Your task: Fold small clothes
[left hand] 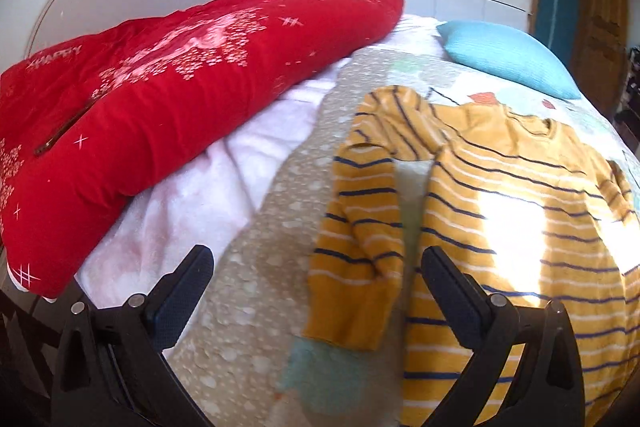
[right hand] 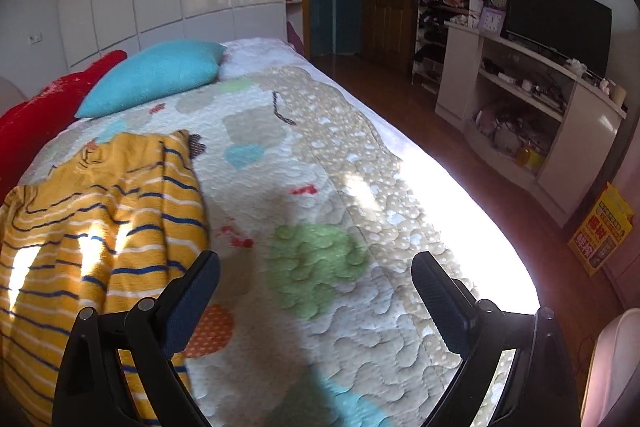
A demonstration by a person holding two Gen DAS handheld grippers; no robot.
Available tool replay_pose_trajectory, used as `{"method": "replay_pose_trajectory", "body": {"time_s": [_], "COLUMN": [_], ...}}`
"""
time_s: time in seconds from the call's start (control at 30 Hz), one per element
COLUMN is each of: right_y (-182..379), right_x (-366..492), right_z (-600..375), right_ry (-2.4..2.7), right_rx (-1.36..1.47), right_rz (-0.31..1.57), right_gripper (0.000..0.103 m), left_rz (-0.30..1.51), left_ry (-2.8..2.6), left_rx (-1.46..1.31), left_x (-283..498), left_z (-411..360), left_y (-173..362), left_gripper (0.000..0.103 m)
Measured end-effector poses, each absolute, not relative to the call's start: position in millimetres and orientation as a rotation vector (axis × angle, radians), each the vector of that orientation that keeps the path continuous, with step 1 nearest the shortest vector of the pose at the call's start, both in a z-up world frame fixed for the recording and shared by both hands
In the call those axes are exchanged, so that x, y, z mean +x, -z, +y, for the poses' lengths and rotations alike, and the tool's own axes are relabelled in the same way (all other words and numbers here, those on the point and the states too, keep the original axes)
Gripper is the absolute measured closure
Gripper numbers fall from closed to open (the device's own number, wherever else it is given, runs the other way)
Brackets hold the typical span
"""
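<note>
Lying spread face-up on the patterned quilt (right hand: 320, 155) — a small yellow sweater (left hand: 500, 211) with navy and white stripes, neckline pointing toward the turquoise pillow (left hand: 508, 55), hem toward the cameras. Lying flat probably so the folds can start from a smooth shape. One striped sleeve (left hand: 360, 227) hanging down alongside the body rather than out to the side, with a strip of quilt showing between the two; looking not yet folded in. Sunlight washing out a patch of the chest, so knit detail there cannot be told.

Hovering over that sleeve's cuff end, the left gripper (left hand: 316, 287) — jaws spread wide, gripping nothing, cuff sitting between the fingertips in the left wrist view. Seeming set up for pinching the sleeve and carrying it across the body, judging from the position alone.

Hanging above bare quilt just beside the sweater's other edge, the right gripper (right hand: 316, 291) — also spread wide and empty, one finger overlapping the striped knit in the picture, though contact cannot be told.

Resting on a white blanket (left hand: 208, 187) well to the left, a red cushion (left hand: 160, 99) printed with pale snowflake motifs and the word "HAPPY"; further lettering too faint for reading. Leaning on the floor by the TV cabinet (right hand: 532, 131), a yellow box (right hand: 600, 231) bearing Chinese characters too blurred for making out.
</note>
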State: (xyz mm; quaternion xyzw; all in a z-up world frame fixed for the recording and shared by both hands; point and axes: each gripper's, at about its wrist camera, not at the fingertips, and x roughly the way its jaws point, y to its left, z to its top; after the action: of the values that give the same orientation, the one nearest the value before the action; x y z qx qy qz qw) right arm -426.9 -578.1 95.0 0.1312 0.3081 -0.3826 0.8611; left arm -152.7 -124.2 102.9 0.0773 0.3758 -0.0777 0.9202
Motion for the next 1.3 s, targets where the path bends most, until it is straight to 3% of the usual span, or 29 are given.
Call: {"method": "replay_pose_trajectory", "body": {"time_s": [0.4,0.57,1.3], "right_y": [-95,-88,-48], "right_x": [-389,-376,-341], "right_z": [-465,-447,-412], "right_ry": [0.519,0.47,0.395], "right_rx": [0.192,0.202,0.188], "right_rz": [0.635,0.647,0.755], "right_gripper": [0.001,0.001,0.001], "left_rz": [0.937,0.964,0.938], "left_ry": [0.348,0.323,0.316], "left_rx": [0.262,0.289,0.259], "left_x": [-203,-206,-210], "left_z": [-223,-229,-226], "left_y": [-43,-21,-13], "left_gripper": [0.0,0.0,0.0]}}
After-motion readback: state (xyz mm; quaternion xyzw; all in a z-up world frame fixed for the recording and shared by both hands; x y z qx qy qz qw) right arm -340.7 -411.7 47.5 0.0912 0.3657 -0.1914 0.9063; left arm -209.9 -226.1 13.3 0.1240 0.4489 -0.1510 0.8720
